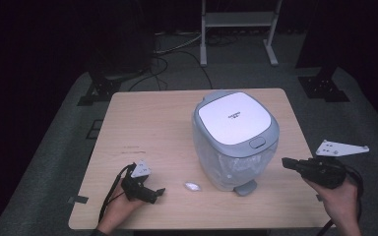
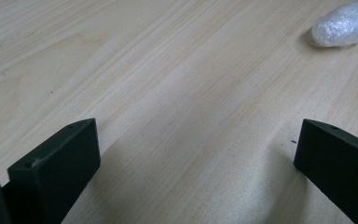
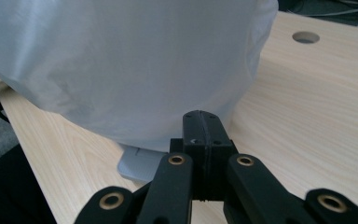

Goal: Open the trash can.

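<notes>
A grey and white pedal bin (image 1: 235, 135) with its lid down and a clear liner bag (image 3: 121, 65) draped over its sides stands on the wooden table (image 1: 147, 128). Its grey foot pedal (image 1: 245, 187) sticks out at the front. A small crumpled plastic wad (image 1: 192, 186) lies left of the pedal. My left gripper (image 1: 160, 192) rests low on the table near the front left, open, with nothing between its jaws; the wad (image 2: 344, 29) lies ahead of it. My right gripper (image 1: 285, 162) hangs to the right of the bin, shut and empty, pointing at the bag.
The table's front edge (image 1: 197, 227) runs just behind both hands. A round cable hole (image 3: 306, 37) sits in the table beyond the bin. A white frame (image 1: 238, 29) and dark stands rise on the floor behind the table.
</notes>
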`<state>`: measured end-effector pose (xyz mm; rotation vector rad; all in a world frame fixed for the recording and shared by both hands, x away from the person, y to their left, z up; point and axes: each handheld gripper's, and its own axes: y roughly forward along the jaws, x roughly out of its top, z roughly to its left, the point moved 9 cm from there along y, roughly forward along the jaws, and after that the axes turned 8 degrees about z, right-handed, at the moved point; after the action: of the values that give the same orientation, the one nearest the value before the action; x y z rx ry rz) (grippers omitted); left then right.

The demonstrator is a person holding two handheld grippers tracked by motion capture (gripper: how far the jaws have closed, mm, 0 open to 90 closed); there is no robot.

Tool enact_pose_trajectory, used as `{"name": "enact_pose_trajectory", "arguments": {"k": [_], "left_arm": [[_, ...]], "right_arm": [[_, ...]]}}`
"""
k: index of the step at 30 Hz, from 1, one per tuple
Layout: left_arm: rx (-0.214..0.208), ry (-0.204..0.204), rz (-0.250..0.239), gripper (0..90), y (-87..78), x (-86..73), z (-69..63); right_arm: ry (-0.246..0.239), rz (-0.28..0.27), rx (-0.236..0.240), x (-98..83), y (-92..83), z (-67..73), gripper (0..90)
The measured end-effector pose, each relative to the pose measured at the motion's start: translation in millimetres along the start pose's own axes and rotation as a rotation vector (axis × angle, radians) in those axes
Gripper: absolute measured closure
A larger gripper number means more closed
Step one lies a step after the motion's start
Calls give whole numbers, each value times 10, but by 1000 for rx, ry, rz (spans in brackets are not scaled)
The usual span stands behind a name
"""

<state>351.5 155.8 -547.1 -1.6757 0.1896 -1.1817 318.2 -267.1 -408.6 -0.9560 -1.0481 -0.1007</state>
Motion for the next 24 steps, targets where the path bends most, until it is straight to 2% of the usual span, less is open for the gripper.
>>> {"name": "enact_pose_trajectory", "arguments": {"k": [15,24], "left_arm": [[0,0,-1,0,1,1,0],[0,-1,-1,0,1,1,0]], "right_arm": [[-42,-72,40,291,-268,171,900],[-70,-106,80,454,-325,308,900]]}}
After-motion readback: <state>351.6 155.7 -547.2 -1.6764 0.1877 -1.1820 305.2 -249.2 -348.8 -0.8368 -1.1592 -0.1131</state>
